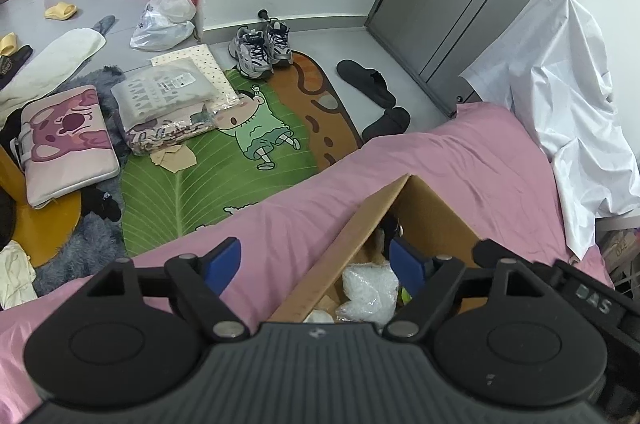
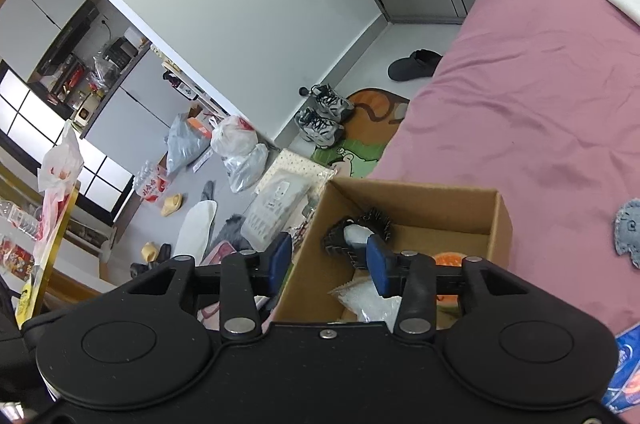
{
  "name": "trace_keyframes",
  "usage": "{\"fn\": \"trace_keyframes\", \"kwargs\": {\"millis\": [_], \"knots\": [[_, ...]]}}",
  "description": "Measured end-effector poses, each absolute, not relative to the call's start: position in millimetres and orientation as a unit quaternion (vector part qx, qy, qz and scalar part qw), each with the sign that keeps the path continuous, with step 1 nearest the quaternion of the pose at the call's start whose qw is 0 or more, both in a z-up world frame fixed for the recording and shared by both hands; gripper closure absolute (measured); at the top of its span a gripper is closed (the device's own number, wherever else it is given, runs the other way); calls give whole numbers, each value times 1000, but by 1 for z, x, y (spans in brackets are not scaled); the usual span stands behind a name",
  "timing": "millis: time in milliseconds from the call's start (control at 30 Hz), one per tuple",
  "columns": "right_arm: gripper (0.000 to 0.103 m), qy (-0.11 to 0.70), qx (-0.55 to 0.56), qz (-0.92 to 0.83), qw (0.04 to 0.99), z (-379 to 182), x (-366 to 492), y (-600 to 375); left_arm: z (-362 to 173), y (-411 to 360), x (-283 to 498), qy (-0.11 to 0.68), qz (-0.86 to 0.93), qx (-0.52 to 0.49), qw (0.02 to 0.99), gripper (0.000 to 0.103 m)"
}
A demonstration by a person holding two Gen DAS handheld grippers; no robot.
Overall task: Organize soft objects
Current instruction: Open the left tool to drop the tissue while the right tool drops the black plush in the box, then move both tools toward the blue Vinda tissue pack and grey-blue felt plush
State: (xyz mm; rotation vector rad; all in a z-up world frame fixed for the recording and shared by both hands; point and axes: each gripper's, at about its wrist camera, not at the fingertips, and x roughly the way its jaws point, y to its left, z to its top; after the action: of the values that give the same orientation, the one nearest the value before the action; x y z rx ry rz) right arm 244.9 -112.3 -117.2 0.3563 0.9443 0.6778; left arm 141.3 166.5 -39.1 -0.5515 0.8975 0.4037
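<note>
A brown cardboard box [image 1: 432, 212] sits on the pink bed [image 1: 460, 160]; it also shows in the right wrist view [image 2: 420, 200]. Inside lie a black spiky soft toy [image 2: 360, 232], a clear plastic bag [image 2: 368, 300] and an orange item [image 2: 448, 258]. The plastic bag also shows in the left wrist view [image 1: 368, 288]. My left gripper [image 1: 316, 264] is open and empty, straddling the box's left wall. My right gripper [image 2: 328, 260] is open and empty over the box's left edge. A grey-blue soft toy [image 2: 628, 232] lies on the bed right of the box.
White cloth [image 1: 572, 104] is piled at the bed's head. On the floor lie a green cartoon rug [image 1: 224, 168], packaged clothes [image 1: 168, 100], a pink pillow bag [image 1: 68, 140], sneakers [image 1: 260, 50], black slippers [image 1: 368, 80] and plastic bags [image 1: 168, 12].
</note>
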Motion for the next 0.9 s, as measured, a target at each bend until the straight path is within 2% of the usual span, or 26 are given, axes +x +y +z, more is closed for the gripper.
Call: {"fn": "trace_keyframes", "kwargs": {"millis": [67, 133, 267, 400, 667, 800, 900], "knots": [[60, 443, 168, 321, 820, -114, 242, -119, -39, 165, 140, 427, 190, -263, 844, 23], [52, 441, 160, 317, 824, -110, 235, -128, -39, 161, 139, 428, 186, -262, 845, 22], [51, 443, 152, 310, 827, -106, 225, -145, -36, 151, 136, 436, 171, -255, 846, 16], [48, 440, 151, 292, 835, -102, 216, -165, -33, 135, 133, 441, 149, -249, 849, 14], [37, 428, 153, 267, 850, -95, 200, -205, -23, 98, 127, 454, 118, -212, 858, 10], [23, 416, 156, 265, 856, -89, 192, -223, -18, 80, 124, 459, 108, -194, 860, 4], [20, 410, 151, 264, 860, -86, 188, -235, -15, 67, 121, 459, 102, -189, 862, 4]]}}
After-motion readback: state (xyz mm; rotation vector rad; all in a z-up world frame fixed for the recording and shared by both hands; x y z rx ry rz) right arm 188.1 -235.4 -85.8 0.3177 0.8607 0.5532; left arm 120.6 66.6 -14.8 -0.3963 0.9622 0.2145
